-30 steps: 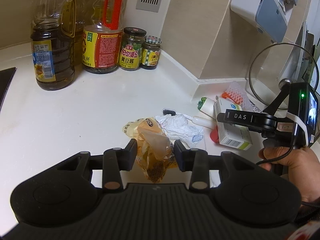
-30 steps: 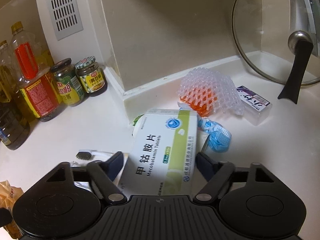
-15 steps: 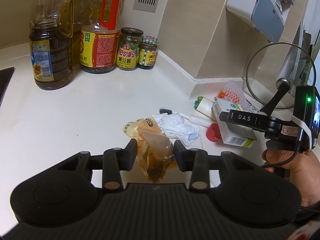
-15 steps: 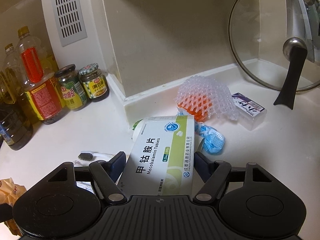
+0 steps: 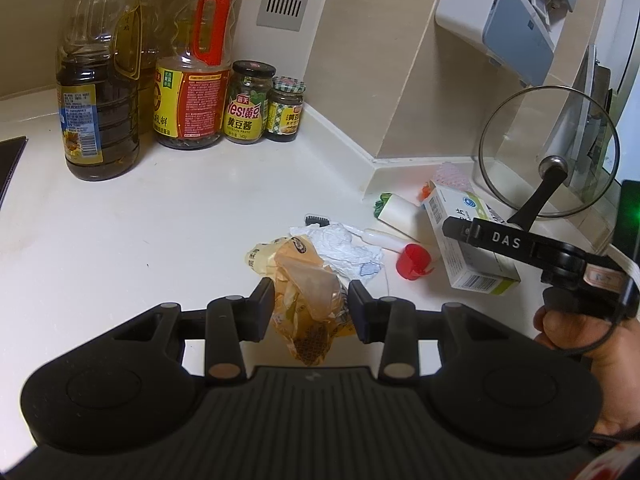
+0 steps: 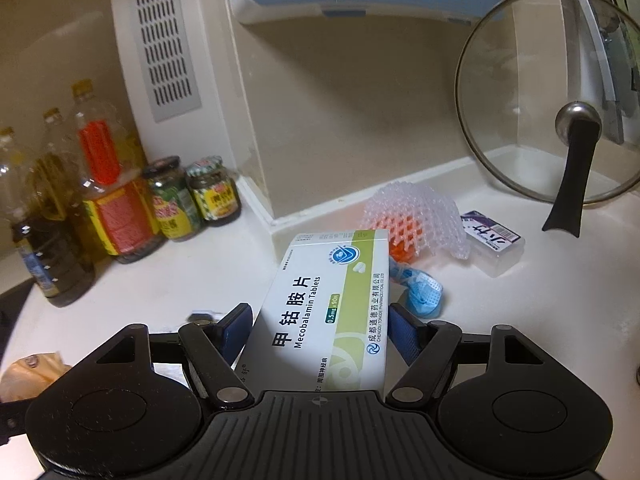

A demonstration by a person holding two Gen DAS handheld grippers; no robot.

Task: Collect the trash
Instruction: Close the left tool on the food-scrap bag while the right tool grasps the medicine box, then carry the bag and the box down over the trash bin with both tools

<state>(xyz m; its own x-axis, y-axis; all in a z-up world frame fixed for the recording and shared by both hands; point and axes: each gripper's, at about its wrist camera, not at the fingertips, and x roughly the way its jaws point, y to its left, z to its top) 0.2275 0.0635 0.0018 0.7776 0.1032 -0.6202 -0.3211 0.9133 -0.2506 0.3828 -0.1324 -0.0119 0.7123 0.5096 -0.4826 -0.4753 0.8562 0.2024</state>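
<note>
My left gripper is shut on a crumpled yellow snack wrapper, which sits between its pads over the white counter. In the right wrist view my right gripper is shut on a white and green medicine box, which is tilted up off the counter. The left wrist view shows the same medicine box under the right gripper's finger, with a hand behind it. Still lying on the counter are a crumpled white tissue, a red cap and a small white bottle.
Oil bottles and sauce jars line the back wall. A foam fruit net, a blue crumpled item and a small clear case lie near the corner. A glass pot lid leans at the right.
The right gripper has risen and pulled back with the medicine box, tilting it off the counter. The left gripper still grips the wrapper in the same place.
</note>
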